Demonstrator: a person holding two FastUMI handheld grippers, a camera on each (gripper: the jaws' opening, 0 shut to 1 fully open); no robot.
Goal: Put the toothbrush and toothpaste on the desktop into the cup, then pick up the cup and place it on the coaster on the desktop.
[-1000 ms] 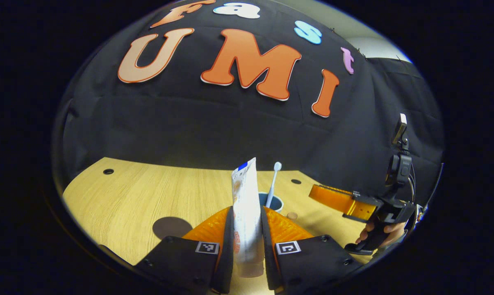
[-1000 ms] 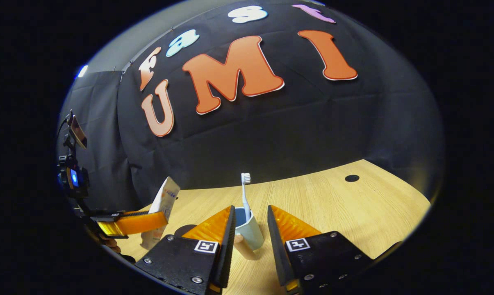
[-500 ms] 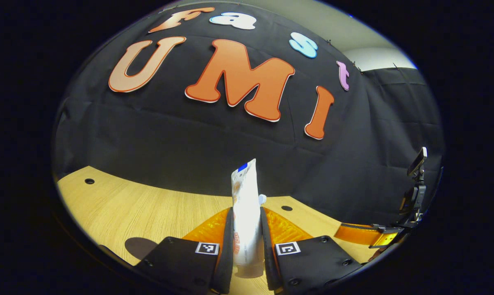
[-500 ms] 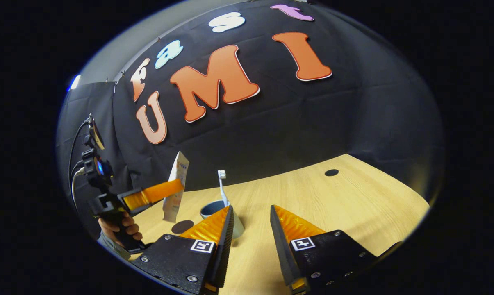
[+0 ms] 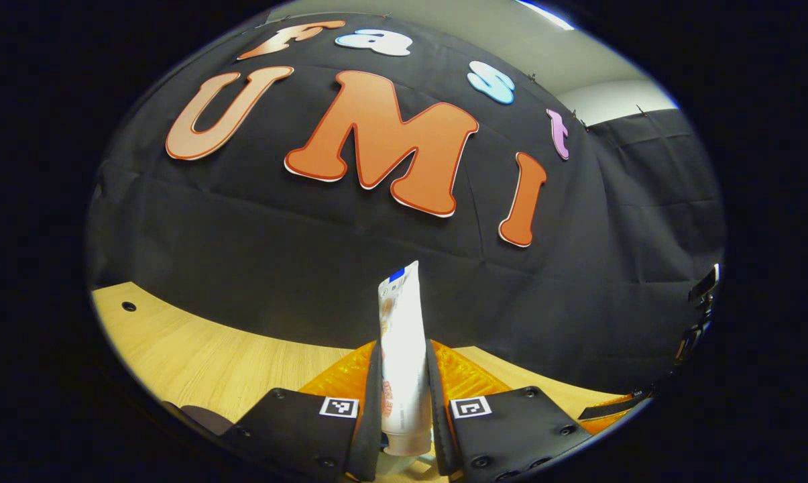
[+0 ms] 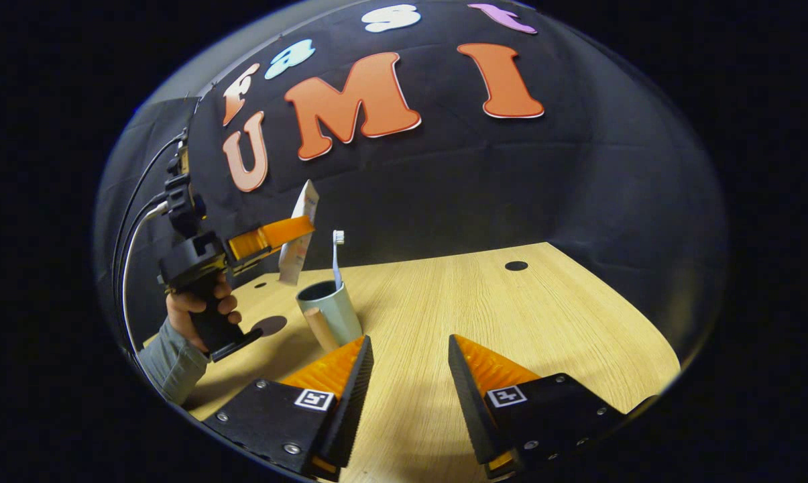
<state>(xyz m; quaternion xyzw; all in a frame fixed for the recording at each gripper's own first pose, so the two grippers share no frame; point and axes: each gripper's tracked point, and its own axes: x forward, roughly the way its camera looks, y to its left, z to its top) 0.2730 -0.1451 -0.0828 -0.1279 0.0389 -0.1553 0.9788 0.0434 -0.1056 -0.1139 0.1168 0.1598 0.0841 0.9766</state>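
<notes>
My left gripper (image 5: 404, 402) is shut on a white toothpaste tube (image 5: 401, 335), which stands upright between its fingers. In the right gripper view that left gripper (image 6: 304, 229) holds the toothpaste (image 6: 293, 261) in the air, tilted, just above the rim of a pale cup (image 6: 333, 315) with a wooden handle. A white toothbrush (image 6: 337, 258) stands in the cup, head up. A dark round coaster (image 6: 269, 325) lies on the table left of the cup. My right gripper (image 6: 407, 349) is open with nothing between its fingers, to the right of the cup and nearer than it.
The wooden table (image 6: 511, 322) stretches to the right with a small dark hole (image 6: 515, 265). A hand (image 6: 199, 305) in a grey sleeve holds the left gripper's handle. The black cloth wall stands close behind the table. The coaster's edge (image 5: 202, 417) shows at the lower left.
The left gripper has risen and carried the toothpaste over the cup. The right gripper has drawn back from the cup, which now stands left of its fingers.
</notes>
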